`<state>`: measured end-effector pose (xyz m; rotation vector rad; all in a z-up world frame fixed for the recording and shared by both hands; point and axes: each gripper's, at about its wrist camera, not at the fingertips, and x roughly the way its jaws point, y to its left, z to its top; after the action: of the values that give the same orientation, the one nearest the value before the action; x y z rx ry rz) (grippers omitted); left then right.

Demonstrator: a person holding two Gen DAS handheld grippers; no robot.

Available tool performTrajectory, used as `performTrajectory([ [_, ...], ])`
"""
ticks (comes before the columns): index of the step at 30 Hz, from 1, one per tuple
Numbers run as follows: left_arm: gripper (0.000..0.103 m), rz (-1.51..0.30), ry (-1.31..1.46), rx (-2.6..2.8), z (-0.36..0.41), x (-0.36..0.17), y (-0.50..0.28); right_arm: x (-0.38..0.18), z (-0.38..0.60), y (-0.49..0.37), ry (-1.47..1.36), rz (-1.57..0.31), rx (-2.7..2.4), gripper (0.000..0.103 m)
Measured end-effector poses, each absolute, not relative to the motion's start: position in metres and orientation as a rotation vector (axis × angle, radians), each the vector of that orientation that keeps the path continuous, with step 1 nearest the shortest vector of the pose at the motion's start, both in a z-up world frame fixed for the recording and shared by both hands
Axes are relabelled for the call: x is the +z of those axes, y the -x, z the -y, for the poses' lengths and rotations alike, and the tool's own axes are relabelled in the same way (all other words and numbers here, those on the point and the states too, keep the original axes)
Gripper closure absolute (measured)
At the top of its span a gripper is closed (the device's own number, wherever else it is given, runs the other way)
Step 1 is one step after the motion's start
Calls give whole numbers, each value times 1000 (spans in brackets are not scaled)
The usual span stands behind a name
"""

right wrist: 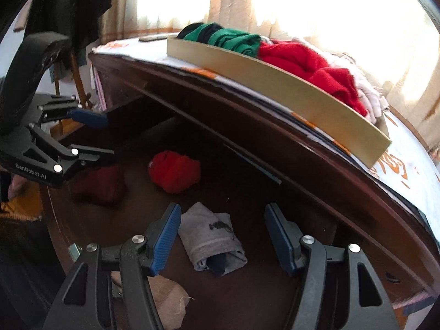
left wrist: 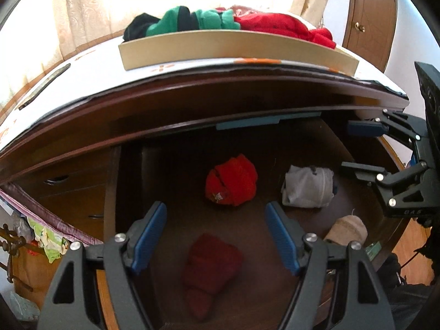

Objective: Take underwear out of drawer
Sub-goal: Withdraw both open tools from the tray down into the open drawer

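The dark wooden drawer (left wrist: 176, 220) stands pulled out and holds rolled underwear. A bright red roll (left wrist: 231, 180) lies mid-drawer, a dark red roll (left wrist: 211, 272) near the front, a grey roll (left wrist: 308, 185) to the right and a beige roll (left wrist: 348, 227) at the right front. My left gripper (left wrist: 216, 236) is open above the dark red roll. My right gripper (right wrist: 222, 238) is open above the grey roll (right wrist: 211, 240). The bright red roll (right wrist: 173, 172), the dark red roll (right wrist: 100, 184) and the beige roll (right wrist: 167, 299) also show in the right wrist view.
A tan cardboard tray (left wrist: 220, 48) on the dresser top holds green, black and red garments; it also shows in the right wrist view (right wrist: 275, 82). Bright curtains (left wrist: 96, 5) hang behind. The right gripper (left wrist: 365, 148) shows at the left view's right edge, the left gripper (right wrist: 107, 137) at the right view's left.
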<state>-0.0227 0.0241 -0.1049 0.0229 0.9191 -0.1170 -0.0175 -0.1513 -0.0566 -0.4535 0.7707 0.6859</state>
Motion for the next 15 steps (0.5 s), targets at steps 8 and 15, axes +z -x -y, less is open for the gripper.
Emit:
performTrajectory([
  [8, 19, -953, -38, -126, -21, -115, 19, -65, 141, 16, 505, -809, 716, 38],
  [15, 17, -986, -65, -135, -22, -116, 16, -75, 127, 15, 582, -848, 741, 38],
])
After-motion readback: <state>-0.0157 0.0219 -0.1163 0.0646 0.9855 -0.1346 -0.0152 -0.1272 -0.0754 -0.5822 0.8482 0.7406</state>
